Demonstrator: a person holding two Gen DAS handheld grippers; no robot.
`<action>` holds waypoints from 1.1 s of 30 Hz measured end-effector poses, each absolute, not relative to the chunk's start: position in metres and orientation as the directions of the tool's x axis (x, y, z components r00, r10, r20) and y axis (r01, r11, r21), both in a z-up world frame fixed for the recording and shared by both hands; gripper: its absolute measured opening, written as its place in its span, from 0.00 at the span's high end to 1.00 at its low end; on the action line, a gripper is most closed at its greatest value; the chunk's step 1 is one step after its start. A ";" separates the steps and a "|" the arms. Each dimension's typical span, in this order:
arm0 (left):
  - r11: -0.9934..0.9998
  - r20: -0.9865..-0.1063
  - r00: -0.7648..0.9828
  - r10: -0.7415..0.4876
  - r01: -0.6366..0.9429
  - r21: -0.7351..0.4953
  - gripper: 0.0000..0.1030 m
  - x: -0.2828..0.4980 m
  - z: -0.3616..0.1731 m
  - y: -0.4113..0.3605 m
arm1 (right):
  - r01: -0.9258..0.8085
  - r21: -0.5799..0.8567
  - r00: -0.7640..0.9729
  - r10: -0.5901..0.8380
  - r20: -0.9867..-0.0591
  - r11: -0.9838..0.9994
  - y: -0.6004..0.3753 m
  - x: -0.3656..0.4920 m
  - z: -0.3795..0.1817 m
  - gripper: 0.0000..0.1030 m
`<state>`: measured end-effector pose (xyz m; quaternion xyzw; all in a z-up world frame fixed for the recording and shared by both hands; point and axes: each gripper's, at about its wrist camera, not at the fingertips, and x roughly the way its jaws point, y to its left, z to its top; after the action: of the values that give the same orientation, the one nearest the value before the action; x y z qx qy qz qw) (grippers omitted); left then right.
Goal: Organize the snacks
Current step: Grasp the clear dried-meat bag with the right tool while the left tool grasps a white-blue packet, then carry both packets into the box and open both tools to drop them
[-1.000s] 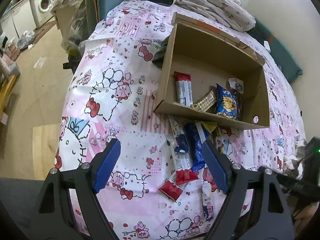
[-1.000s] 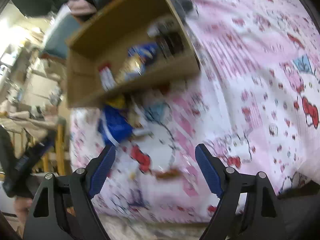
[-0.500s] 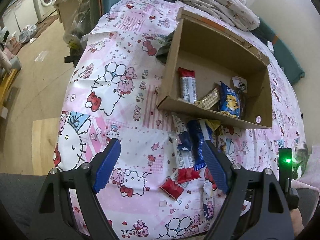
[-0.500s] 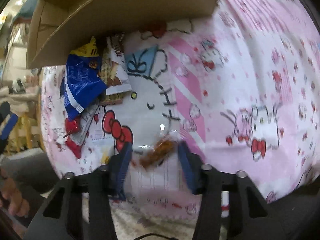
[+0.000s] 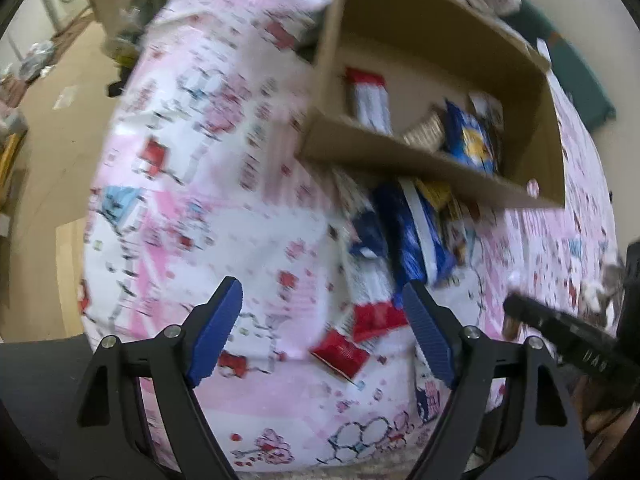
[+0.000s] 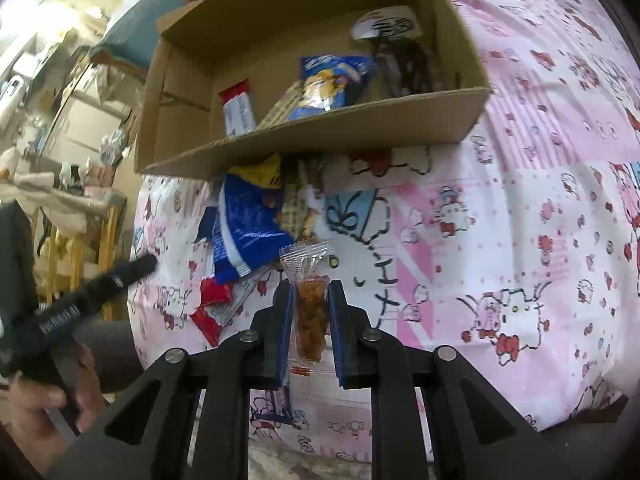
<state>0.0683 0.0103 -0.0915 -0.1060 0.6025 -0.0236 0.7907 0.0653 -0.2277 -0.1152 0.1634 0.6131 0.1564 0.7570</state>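
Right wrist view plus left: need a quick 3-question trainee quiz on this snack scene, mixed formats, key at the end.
1. True or false: the right gripper is shut on a clear packet of brown snack.
2. Which gripper is open with nothing between its pads? A) left B) right C) both
3. Fill in: the blue bag lies on the tablecloth, ____ the cardboard box, against its near wall.

Key
1. True. The jaws have just closed on the packet.
2. A. The left gripper hangs open above the red-ended wrappers.
3. Outside.
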 end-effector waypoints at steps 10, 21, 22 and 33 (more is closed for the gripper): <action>0.963 -0.957 0.112 -0.269 0.030 -0.267 0.45 0.027 -0.117 -0.071 | 0.079 0.487 0.253 0.455 -0.854 0.870 -0.264 0.069 -0.104 0.82; 0.990 -0.992 0.096 -0.088 0.122 -0.076 0.86 0.013 -0.144 -0.120 | 0.068 0.515 0.283 0.478 -0.831 0.855 -0.272 0.065 -0.092 0.82; 0.989 -0.991 0.093 -0.092 0.123 -0.080 0.87 0.013 -0.143 -0.121 | 0.065 0.518 0.285 0.482 -0.829 0.853 -0.271 0.065 -0.091 0.82; 0.983 -0.953 0.244 -0.179 0.077 -0.165 0.87 0.029 -0.056 -0.085 | 0.066 0.554 0.315 0.509 -0.801 0.830 -0.275 0.062 -0.081 0.82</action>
<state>0.0291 -0.0846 -0.0556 -0.0417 0.6096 -0.0812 0.7875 0.0617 -0.2751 -0.0808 0.2533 0.5672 0.1440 0.7703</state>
